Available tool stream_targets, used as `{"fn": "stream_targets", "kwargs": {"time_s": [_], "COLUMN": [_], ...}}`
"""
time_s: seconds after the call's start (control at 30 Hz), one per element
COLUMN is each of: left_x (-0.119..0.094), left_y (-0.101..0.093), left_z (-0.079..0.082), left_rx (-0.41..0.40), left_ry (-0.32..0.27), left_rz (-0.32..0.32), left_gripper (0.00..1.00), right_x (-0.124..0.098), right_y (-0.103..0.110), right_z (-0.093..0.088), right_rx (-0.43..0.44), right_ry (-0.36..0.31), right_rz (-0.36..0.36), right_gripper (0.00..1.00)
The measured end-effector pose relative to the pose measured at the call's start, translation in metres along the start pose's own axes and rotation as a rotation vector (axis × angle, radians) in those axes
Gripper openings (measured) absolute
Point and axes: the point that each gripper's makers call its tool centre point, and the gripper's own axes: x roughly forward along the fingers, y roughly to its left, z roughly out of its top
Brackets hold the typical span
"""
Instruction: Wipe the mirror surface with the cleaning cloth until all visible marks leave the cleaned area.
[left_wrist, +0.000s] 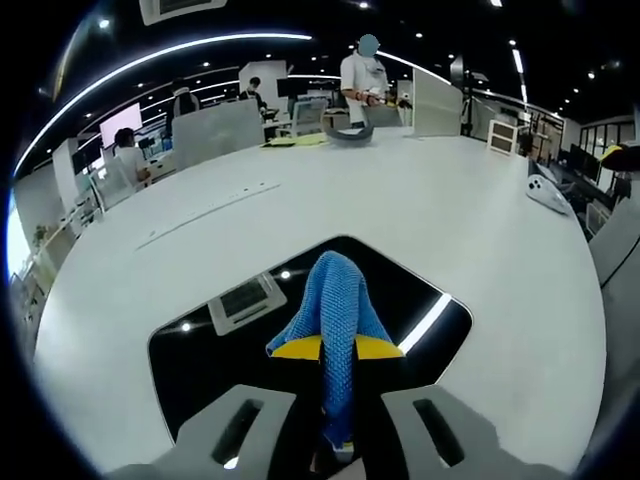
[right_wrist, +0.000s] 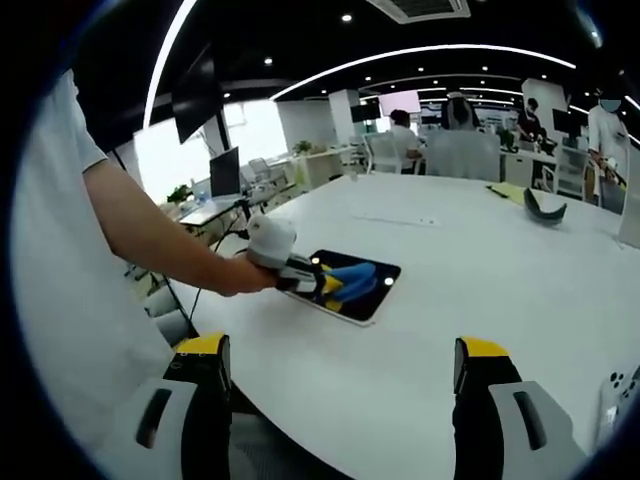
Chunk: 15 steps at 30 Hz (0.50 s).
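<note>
Cloth (left_wrist: 335, 320) sits clamped between left fingers (left_wrist: 290, 348) on mirror (left_wrist: 200, 365); right fingers (right_wrist: 485, 350) apart.

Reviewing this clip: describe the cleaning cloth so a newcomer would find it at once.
Start at the large white table, then the dark rectangular mirror lying flat near its edge. The cleaning cloth rests on that glass, clamped between the left gripper's yellow-tipped jaws. It is the one blue knitted thing there.
</note>
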Motion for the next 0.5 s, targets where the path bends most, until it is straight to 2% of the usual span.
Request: {"fn": "stream_targets", "kwargs": {"time_s": [0.5], "left_x": [-0.0078], "left_y": [-0.0042], "left_z": [-0.006], "left_rx": [-0.001], "left_ry": [0.0], "left_rz": [0.005], "left_gripper": [0.07], "right_x": [-0.0073], "right_y": [0.0023], "right_z": [-0.0046], "right_rx": [0.002], "right_ry": [0.005], "right_rz": [-0.007], "right_gripper": [0.92]}}
